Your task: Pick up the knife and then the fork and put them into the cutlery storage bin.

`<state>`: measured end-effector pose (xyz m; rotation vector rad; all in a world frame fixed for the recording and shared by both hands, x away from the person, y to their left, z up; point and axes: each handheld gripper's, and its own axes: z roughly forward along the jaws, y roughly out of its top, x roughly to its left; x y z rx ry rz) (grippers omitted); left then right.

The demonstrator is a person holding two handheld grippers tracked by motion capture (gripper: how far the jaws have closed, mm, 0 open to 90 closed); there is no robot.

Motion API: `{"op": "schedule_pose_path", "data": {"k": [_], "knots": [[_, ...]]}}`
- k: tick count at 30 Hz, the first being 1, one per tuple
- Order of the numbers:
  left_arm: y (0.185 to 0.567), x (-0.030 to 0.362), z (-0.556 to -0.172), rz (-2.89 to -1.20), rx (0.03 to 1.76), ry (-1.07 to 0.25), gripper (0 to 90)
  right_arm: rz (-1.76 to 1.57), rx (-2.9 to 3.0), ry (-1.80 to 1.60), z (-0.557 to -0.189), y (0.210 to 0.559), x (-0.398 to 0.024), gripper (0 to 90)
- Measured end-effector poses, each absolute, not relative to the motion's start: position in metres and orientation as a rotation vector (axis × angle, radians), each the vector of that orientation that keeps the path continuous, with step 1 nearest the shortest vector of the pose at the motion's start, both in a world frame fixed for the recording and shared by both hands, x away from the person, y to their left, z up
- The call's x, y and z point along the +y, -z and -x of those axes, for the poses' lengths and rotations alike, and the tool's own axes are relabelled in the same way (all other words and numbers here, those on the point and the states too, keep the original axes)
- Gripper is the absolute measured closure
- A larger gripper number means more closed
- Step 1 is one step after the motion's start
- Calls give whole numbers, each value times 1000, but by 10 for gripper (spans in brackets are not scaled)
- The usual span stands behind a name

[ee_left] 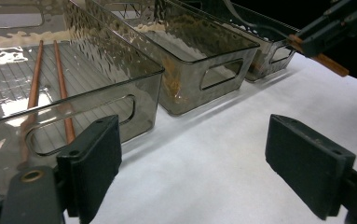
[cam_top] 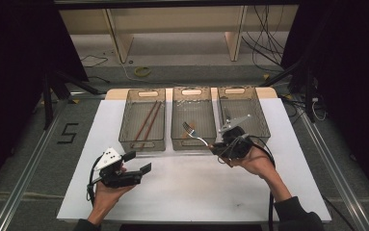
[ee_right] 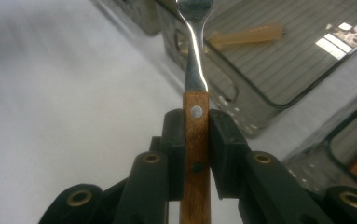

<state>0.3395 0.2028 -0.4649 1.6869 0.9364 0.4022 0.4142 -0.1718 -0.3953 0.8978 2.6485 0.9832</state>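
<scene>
The right gripper (ee_right: 195, 140) is clamping its jaws narrowly on the wooden handle of a fork (ee_right: 195, 135), the pads pressing on both sides of the riveted wood while the steel neck is pointing away over the white counter (ee_right: 50, 116). In the high view the fork's tines are hanging just above the near rim of the middle bin (cam_top: 193, 115), which is already holding a small pale utensil (ee_right: 248, 36). To the left, the left bin (cam_top: 142, 120) is carrying a pair of brown chopsticks (cam_top: 148, 120), and the right bin (cam_top: 242, 113) is sitting beside the right hand. The left gripper (ee_left: 204, 158) is resting near the counter's front edge with its jaws standing wide and nothing between them.

The step in hand looks like sorting: the fork is being carried to its bin. The next move is probably calling for the fork to go further over the middle bin, lower inside its walls, and only then for the jaws to part
</scene>
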Motion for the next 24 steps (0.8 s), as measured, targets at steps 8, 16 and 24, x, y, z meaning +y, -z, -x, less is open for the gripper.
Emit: {"op": "schedule_pose_path", "data": {"k": [8,16,24], "knots": [[465,203,-340,-1690,935,-405,179,-966,2592,-996,-432,386,-182,777],[465,203,-340,-1688,935,-406,179,-1024,2549,-1003,-448,380,-191,777],[465,203,-340,-1689,934,-405,180,-1093,2504,-1000,-464,376,-200,777]]}}
